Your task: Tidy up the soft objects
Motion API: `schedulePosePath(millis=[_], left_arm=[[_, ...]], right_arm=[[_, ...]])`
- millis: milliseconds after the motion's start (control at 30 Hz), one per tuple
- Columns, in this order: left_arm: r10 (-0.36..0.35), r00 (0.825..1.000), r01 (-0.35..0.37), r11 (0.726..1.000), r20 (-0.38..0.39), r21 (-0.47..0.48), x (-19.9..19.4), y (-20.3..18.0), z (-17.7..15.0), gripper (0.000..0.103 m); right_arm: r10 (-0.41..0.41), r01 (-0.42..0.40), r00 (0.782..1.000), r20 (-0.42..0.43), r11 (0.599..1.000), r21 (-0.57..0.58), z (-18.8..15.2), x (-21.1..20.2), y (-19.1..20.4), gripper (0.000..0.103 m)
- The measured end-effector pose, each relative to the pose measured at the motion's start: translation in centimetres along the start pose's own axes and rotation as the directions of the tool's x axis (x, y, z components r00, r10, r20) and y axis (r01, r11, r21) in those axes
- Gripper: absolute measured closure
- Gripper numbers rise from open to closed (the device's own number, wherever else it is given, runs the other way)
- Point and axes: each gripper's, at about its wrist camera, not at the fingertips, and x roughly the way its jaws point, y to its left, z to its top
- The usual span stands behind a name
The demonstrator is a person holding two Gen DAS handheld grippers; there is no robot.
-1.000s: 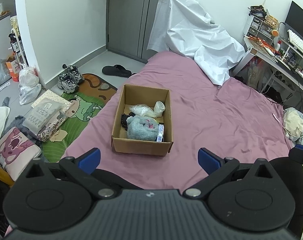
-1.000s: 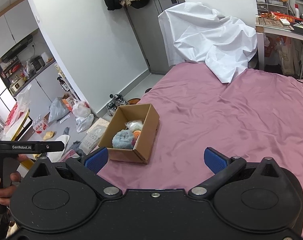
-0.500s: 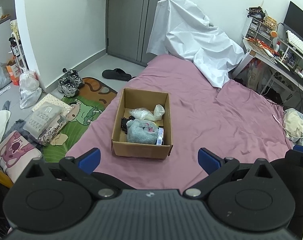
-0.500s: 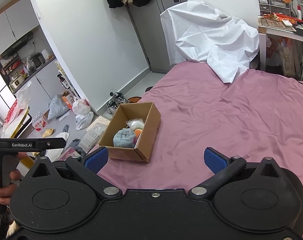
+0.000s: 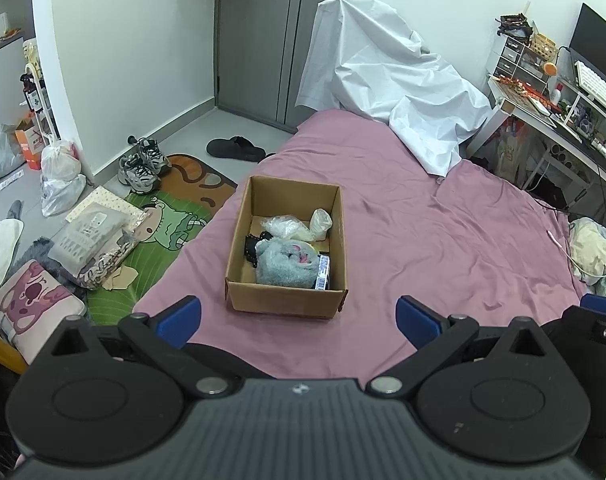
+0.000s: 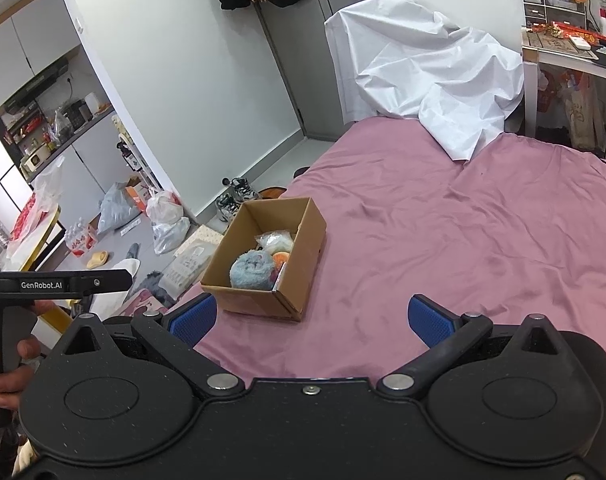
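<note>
An open cardboard box stands on the pink bedsheet near the bed's left edge. In it lie a grey-blue fluffy item, a clear plastic bag, a black item and a small blue-white packet. The box also shows in the right wrist view, with the fluffy item and an orange thing inside. My left gripper is open and empty, held short of the box. My right gripper is open and empty, to the box's right.
A crumpled white sheet covers the bed's far end. A desk with clutter stands on the right. Shoes, a cartoon mat, bags and cushions lie on the floor on the left. A pillow lies at the right edge.
Both cameras have drawn slightly back and tilted, so the box sits a little farther off. Nothing on the bed has moved and both grippers stayed open.
</note>
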Motion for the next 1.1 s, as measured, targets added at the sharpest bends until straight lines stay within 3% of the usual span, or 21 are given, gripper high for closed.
schedulePosePath(millis=[1100], left_arm=[[-0.012, 0.999, 0.011, 1.0, -0.041, -0.017, 3.0, 0.5, -0.9, 0.0]], right_arm=[[-0.021, 0.021, 1.0, -0.016, 1.0, 0.016, -0.4, 2.1, 0.5, 0.0]])
